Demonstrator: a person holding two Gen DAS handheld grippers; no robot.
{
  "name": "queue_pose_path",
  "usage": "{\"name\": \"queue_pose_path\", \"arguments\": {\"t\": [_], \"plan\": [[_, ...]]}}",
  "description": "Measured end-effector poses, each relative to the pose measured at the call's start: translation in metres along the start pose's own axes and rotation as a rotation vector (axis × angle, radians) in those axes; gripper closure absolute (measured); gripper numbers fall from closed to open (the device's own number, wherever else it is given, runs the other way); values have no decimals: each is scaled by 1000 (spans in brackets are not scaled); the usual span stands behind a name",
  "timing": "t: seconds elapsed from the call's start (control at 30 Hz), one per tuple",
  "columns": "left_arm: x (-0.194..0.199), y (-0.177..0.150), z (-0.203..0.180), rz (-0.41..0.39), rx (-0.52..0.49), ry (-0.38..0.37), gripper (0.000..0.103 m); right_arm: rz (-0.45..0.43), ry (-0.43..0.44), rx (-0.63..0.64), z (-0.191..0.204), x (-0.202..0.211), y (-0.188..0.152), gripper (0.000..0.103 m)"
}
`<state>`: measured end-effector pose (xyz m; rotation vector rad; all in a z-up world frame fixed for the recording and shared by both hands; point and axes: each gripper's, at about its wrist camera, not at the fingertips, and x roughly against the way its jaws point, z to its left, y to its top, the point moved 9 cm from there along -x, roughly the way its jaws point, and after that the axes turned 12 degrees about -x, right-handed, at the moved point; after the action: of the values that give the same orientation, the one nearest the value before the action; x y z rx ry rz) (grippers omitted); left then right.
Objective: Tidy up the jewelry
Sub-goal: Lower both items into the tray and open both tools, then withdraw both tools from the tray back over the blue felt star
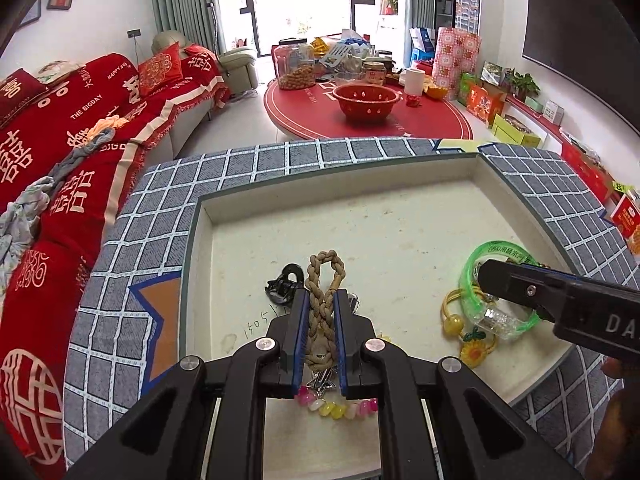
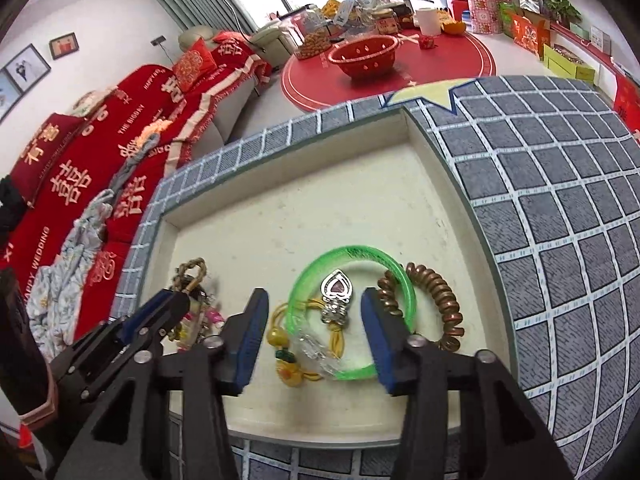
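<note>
**Sorting under way: left holds the braid, right stands open over the bangle**

While the cream tray [image 1: 400,240] set into the grid-patterned grey surface [image 2: 560,220] takes up the middle of both views, the jewelry lies in two clusters along its near edge; at about three o'clock from the left gripper [image 1: 320,336] sits the green bangle [image 2: 352,256], with a coiled brown bracelet [image 2: 440,300] touching its right side and a heart-shaped silver pendant [image 2: 338,292] inside its ring; the right gripper [image 2: 314,340] straddles the bangle with jaws apart, pressing on nothing. The left gripper is clamped on the tan braided cord bracelet [image 1: 324,280], a pastel bead bracelet [image 1: 340,408] lying at six o'clock beneath it. Judging by this, the step is separating pieces; next, the left would likely need to lift its braid clear of the tangled black piece [image 1: 284,284] beside it.
</note>
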<state>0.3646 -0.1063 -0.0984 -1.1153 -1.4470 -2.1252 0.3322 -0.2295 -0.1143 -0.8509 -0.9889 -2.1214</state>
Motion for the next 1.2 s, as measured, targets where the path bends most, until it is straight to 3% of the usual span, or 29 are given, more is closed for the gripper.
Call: {"name": "queue_pose_path", "arguments": {"t": [0.3, 0.33, 0.37, 0.4, 0.47, 0.7, 0.77, 0.87, 0.97, 1.13, 1.2], "plan": [[18, 7, 8, -39, 2, 23, 78, -65, 41, -18, 9, 33, 4, 45], [20, 7, 9, -41, 5, 23, 62, -69, 41, -23, 8, 35, 5, 45], [21, 7, 10, -44, 11, 26, 17, -74, 41, -30, 6, 38, 5, 45], [25, 8, 13, -58, 25, 36, 0, -77, 41, -35, 5, 41, 4, 44], [38, 12, 18, -122, 41, 53, 0, -80, 44, -43, 4, 45, 3, 44], [53, 10, 22, -121, 26, 64, 0, -68, 35, -47, 5, 52, -7, 44], [58, 5, 24, -115, 20, 69, 0, -59, 34, -42, 7, 54, -12, 33], [67, -2, 25, -111, 23, 60, 0, -57, 43, -37, 10, 59, -18, 30], [75, -8, 26, -115, 41, 38, 0, -58, 49, -34, 13, 66, -24, 19], [97, -20, 25, -133, 59, -8, 0, -74, 69, -51, 14, 86, -34, 17], [108, -26, 22, -139, 55, -21, 0, -80, 75, -55, 14, 94, -39, 0]]}}
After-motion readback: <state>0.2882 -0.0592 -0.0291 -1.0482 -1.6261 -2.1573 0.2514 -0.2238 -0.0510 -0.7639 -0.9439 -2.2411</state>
